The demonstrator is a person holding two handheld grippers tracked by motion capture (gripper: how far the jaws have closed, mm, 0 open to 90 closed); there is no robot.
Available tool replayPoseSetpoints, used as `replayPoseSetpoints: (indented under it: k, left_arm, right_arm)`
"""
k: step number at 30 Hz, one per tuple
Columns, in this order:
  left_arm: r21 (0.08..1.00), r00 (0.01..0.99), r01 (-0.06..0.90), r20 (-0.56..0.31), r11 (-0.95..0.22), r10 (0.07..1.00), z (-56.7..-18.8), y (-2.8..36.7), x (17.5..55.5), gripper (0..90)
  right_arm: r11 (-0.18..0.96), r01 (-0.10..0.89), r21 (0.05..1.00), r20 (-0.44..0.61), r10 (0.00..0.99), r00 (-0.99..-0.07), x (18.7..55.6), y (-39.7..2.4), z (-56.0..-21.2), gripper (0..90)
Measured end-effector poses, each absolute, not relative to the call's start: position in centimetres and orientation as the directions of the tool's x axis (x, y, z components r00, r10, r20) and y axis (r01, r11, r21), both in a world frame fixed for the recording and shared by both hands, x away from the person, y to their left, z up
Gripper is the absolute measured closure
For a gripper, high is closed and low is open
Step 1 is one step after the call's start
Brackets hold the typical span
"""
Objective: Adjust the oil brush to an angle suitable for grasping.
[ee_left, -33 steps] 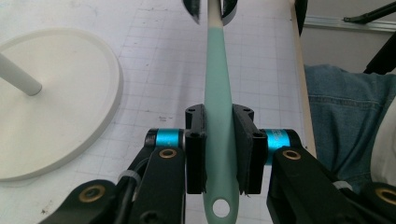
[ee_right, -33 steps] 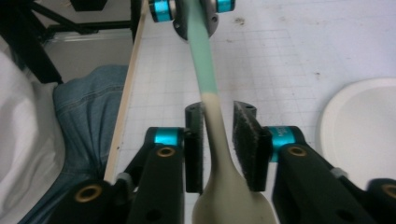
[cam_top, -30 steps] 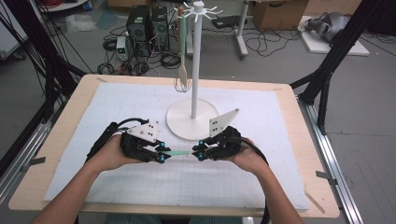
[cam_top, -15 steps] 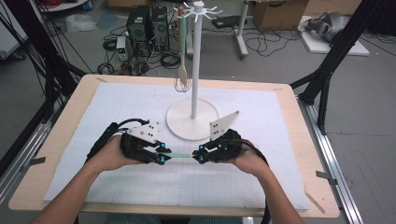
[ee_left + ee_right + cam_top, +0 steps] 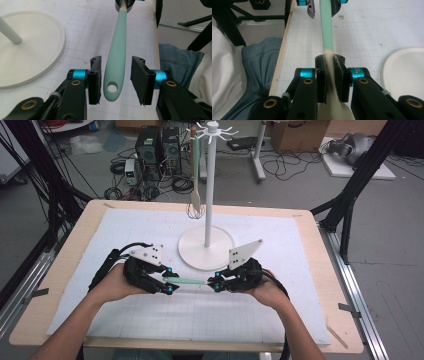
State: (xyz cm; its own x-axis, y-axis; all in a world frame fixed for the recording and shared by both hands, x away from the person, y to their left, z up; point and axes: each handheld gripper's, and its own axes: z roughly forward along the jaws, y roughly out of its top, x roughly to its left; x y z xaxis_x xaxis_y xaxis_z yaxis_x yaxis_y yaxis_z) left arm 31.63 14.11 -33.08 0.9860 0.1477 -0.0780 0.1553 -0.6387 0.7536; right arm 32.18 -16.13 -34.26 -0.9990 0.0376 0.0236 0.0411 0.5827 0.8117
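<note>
Held item: a spatula with a mint-green silicone handle (image 5: 186,280) and a cream-coloured neck and blade. You carry it level above the surface, just in front of the round white base of the rack stand (image 5: 206,247). In the left gripper view the rounded handle end with its hanging hole (image 5: 112,88) points at the camera.

Right hand-held gripper (image 5: 218,284): your right hand-held gripper is clamped on the spatula. In the right gripper view both black pads (image 5: 321,77) press on the cream neck, the blade lies below them, and the green handle runs away toward the other gripper.

Left hand-held gripper (image 5: 170,288): its jaws have just been opening. The handle end sits between them. In the left gripper view the left pad (image 5: 96,75) lies close against the handle and the right pad (image 5: 138,75) stands clear of it, so no grip.

Stand: a white pole on the round base, with hooks at the top. A wooden utensil with a green handle (image 5: 195,175) hangs from one hook, on the far side of the base from the spatula.

Surface: a white gridded mat (image 5: 125,232) on a pale wooden table carries the stand.
</note>
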Motion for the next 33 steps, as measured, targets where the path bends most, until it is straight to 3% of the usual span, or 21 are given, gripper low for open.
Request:
replayPoseSetpoints:
  k: [5,17,33]
  left_arm:
    - [0.756,0.986,0.156,-0.076,-0.636,0.151,-33.06,14.23,31.74,71.8]
    - [0.747,0.995,0.077,-0.016,-0.66,0.097,-33.14,14.0,31.3,75.1]
    - [0.763,0.985,0.169,-0.109,-0.624,0.134,-32.95,14.6,31.86,73.5]
  right_arm:
    - [0.583,0.034,0.811,0.015,0.036,-0.999,32.09,-16.11,-34.3,82.0]
    - [0.611,0.029,0.791,0.011,0.033,-0.999,32.02,-15.97,-34.56,81.4]
    - [0.623,-0.054,0.781,-0.097,0.036,-0.995,31.33,-15.54,-34.2,82.0]
